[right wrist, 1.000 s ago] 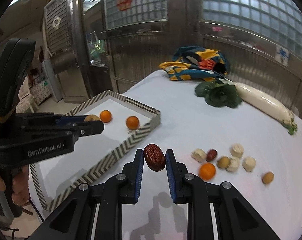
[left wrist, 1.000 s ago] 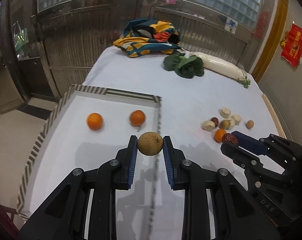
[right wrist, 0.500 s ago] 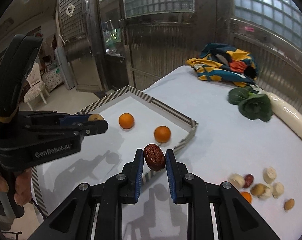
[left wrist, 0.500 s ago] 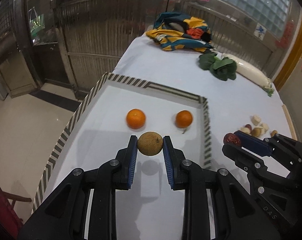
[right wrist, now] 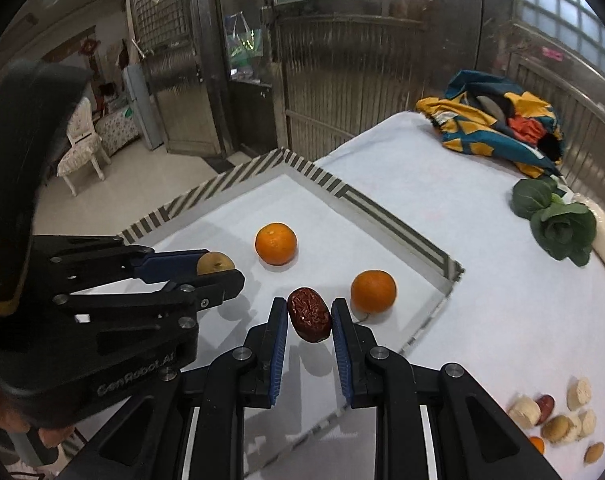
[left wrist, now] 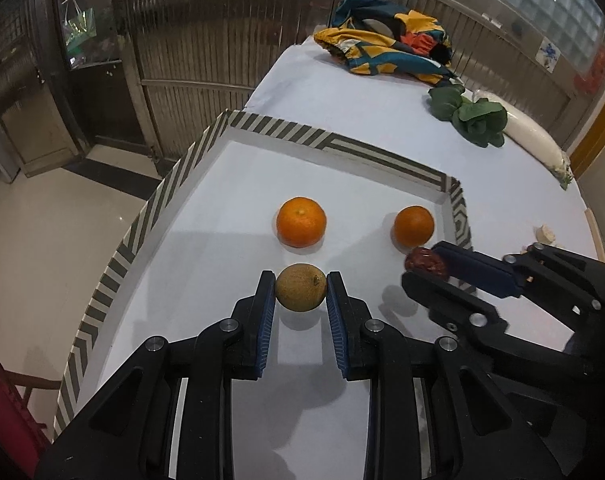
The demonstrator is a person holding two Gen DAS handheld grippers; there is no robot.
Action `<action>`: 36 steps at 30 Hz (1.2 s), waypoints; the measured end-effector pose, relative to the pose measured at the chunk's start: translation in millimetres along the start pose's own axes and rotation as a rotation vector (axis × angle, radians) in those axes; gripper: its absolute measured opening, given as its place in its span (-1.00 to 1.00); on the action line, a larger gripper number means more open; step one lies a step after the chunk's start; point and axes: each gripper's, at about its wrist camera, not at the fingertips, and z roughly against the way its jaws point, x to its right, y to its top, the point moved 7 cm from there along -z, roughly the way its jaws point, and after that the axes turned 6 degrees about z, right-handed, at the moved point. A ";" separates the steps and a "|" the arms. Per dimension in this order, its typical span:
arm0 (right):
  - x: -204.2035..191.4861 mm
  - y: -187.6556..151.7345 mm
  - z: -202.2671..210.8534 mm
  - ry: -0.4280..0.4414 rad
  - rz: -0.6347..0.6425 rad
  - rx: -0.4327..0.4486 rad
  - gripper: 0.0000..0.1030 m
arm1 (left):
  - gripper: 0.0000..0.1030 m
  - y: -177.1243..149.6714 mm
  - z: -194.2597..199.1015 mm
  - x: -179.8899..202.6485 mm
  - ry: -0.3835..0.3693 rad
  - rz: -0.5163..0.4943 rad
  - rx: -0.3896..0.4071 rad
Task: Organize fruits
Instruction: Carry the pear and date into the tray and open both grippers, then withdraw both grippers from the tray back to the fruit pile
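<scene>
My left gripper (left wrist: 301,288) is shut on a round tan longan (left wrist: 301,287) and holds it just above the floor of the white tray with the striped rim (left wrist: 334,142). My right gripper (right wrist: 309,314) is shut on a wrinkled red date (right wrist: 309,314), also over the tray, near its right side. Two oranges lie in the tray: one in the middle (left wrist: 301,222), (right wrist: 275,243) and one by the right wall (left wrist: 413,225), (right wrist: 373,291). The right gripper with the date (left wrist: 425,261) shows in the left wrist view; the left gripper with the longan (right wrist: 215,263) shows in the right wrist view.
A pile of small fruits and pale pieces (right wrist: 558,420) lies on the white table to the right of the tray. Green leafy vegetables (left wrist: 472,114), a white radish (left wrist: 532,138) and a colourful cloth (left wrist: 386,46) lie at the far end. The floor drops off left of the tray.
Both grippers have moved left from the table over the tray, each still holding its fruit, and have come lower towards the tray floor near the two oranges.
</scene>
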 end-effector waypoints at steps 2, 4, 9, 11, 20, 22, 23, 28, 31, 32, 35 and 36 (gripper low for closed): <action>-0.2 -0.8 -7.8 0.003 0.003 -0.015 -0.58 | -0.52 0.5 -3.2 -1.7 0.012 -0.001 0.001; 1.1 -2.9 -16.6 0.009 0.003 -0.034 -0.58 | -0.52 0.7 -5.7 -3.7 0.017 0.002 -0.001; 1.8 -7.1 -29.9 0.018 0.003 -0.056 -0.58 | -0.52 0.8 -13.3 -6.4 0.050 -0.003 -0.003; 3.6 -8.0 -35.2 0.019 0.002 -0.066 -0.58 | -0.52 0.7 -15.6 -7.6 0.057 0.001 -0.007; 4.1 -9.6 -43.6 0.022 -0.006 -0.080 -0.56 | -0.52 1.0 -19.3 -9.7 0.094 0.013 -0.003; 4.5 -9.5 -43.6 0.018 -0.005 -0.082 -0.53 | -0.52 0.6 -19.6 -11.1 0.091 0.023 -0.007; 3.5 -10.0 -42.9 0.018 -0.004 -0.083 -0.53 | -0.51 0.5 -19.8 -12.3 0.090 0.031 -0.011; 2.2 -9.5 -36.7 0.018 -0.008 -0.072 -0.44 | -0.48 -0.8 -16.3 -14.1 0.094 0.036 -0.013; 3.0 -9.3 -29.2 0.009 -0.016 -0.059 -0.42 | -0.16 -0.4 -10.2 -15.0 0.106 0.039 0.005; 3.8 -9.5 -26.2 0.003 -0.018 -0.056 -0.42 | 0.01 0.2 -7.4 -15.5 0.106 0.043 0.016; 7.9 -11.2 -14.0 0.001 -0.038 -0.034 -0.40 | 0.23 1.1 -0.7 -14.9 0.089 0.056 0.033; 9.7 -12.0 -8.4 0.005 -0.048 -0.024 -0.36 | 0.23 1.0 2.4 -12.3 0.080 0.054 0.038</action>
